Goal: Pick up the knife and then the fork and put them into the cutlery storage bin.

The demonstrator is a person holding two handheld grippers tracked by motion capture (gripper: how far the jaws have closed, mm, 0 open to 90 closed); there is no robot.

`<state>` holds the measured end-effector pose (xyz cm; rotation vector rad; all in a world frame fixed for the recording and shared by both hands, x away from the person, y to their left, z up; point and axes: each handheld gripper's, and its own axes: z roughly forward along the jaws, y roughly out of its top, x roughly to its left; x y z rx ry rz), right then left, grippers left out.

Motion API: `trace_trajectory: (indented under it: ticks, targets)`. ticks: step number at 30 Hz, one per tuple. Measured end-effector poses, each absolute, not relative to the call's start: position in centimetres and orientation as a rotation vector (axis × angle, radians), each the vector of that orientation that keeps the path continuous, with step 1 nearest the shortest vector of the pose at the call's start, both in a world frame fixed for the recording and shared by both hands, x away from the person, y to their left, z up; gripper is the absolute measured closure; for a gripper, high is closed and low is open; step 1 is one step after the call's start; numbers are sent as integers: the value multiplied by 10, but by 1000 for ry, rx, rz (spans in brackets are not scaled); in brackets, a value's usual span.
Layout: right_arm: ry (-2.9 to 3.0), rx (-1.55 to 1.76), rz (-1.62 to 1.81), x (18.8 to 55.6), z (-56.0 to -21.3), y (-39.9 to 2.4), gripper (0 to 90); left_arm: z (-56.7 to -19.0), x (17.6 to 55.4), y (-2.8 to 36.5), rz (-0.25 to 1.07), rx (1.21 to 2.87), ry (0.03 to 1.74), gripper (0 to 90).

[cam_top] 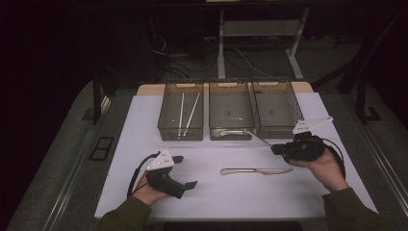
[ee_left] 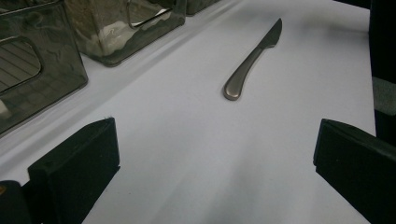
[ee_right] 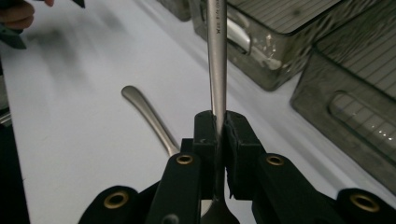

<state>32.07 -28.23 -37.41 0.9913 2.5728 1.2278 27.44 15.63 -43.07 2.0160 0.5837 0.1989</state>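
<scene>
1. Cutlery piece (ee_right: 217, 60), clenched in the right hand-held gripper (cam_top: 277, 148), points toward the middle bin (cam_top: 230, 118).
2. Knife (cam_top: 256, 171) lies on the table (cam_top: 216, 192) before that bin.
3. Left hand-held gripper (cam_top: 185, 171) rests released.

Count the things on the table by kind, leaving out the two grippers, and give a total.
Grey bins: 3
White chopsticks: 2
Knife: 1
Other metal cutlery: 2, the held piece between the shut jaws of the right gripper and the loose piece in the middle bin
Total: 8
</scene>
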Motion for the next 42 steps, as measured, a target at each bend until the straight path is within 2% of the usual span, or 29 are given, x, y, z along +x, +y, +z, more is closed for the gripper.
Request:
trace_trajectory:
  ticks: [24, 42]
  targets:
    - [2397, 1084, 1224, 357, -351, -288, 836, -432, 274, 157, 193, 2015, 592, 0]
    - [2268, 1288, 1118, 417, -351, -297, 835, -430, 274, 157, 185, 2000, 590, 0]
